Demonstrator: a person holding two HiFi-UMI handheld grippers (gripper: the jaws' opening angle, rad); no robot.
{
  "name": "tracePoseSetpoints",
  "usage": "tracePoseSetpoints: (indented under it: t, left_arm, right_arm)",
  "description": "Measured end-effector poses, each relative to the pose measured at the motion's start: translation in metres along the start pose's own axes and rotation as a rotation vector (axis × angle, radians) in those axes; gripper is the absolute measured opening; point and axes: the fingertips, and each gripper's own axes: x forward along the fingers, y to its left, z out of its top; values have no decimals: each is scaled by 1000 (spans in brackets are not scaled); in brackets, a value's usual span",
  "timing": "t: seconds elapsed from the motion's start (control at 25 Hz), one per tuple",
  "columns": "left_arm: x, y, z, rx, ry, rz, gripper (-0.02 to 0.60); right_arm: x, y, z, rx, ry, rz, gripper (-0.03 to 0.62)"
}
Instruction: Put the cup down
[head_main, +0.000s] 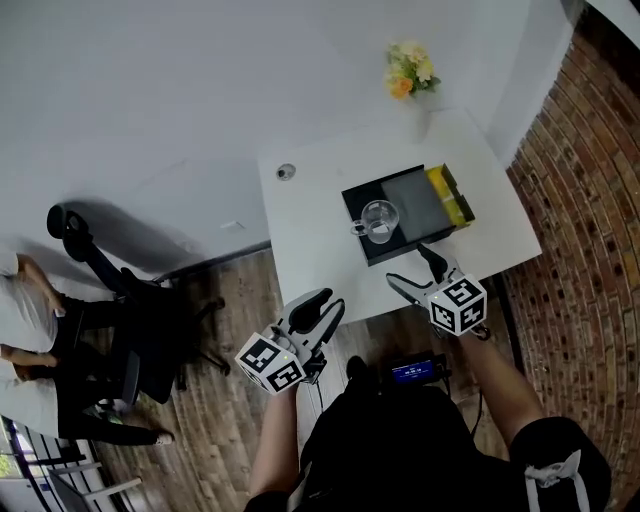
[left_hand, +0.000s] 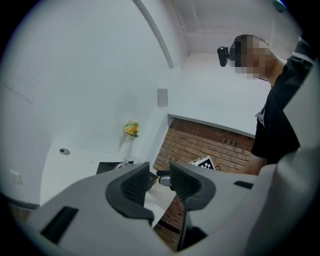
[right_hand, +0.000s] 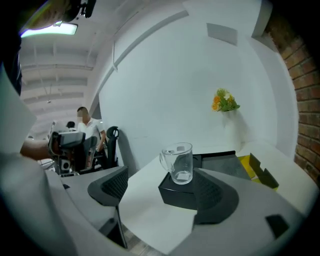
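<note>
- A clear glass cup (head_main: 379, 221) stood upright on the near-left corner of a black box (head_main: 425, 200), its task apparently done, with its handle turned out past that corner.
- The right hand-held gripper (head_main: 405, 264) hung just short of the box's near edge. Its jaws were spread wide and gripped nothing.
- From that hand-held gripper's own view, the cup (right_hand: 178, 162) lay straight ahead and a little above the open jaws, framed between them but touching neither.
- The left hand-held gripper (head_main: 325, 303) hovered well apart from the box, off the near-left edge of the desk (head_main: 320, 230). Its jaws were drawn close with a narrow gap, and nothing was caught between them.
- The right hand-held gripper was plainly the nearer of the two. Any further move on the cup would likely call for a short, level reach forward, with the jaws closing across the upright body.
- The cup looked empty.
- The box showed a flat grey top that carried only the cup.
- A yellow carton (head_main: 450, 195) lay along the side of the box farthest from the cup.
- A small bunch of yellow flowers (head_main: 408, 70) stood beyond the box, at the far edge of the desk.
</note>
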Motion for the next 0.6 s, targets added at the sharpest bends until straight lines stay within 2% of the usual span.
tracePoseSetpoints:
  t: [0.08, 0.16, 0.36, 0.48, 0.6]
  left_arm:
    - [-2, -3, 1, -1, -7, -5, 130]
    - [-2, -6, 3, 4, -13, -14, 130]
    - [2, -13, 10, 16, -38, -36, 130]
    - [5, -18, 13, 22, -51, -47, 130]
    - [5, -22, 12, 22, -62, -47, 130]
  right_arm:
    - [-10, 13, 13, 74, -37, 42, 405]
    - [-19, 25, 30, 145, -87, 84, 364]
    - [-40, 43, 60, 229, -172, 125, 211]
    - [-49, 46, 66, 267, -191, 126, 93]
    - [-55, 49, 68, 346, -211, 175, 40]
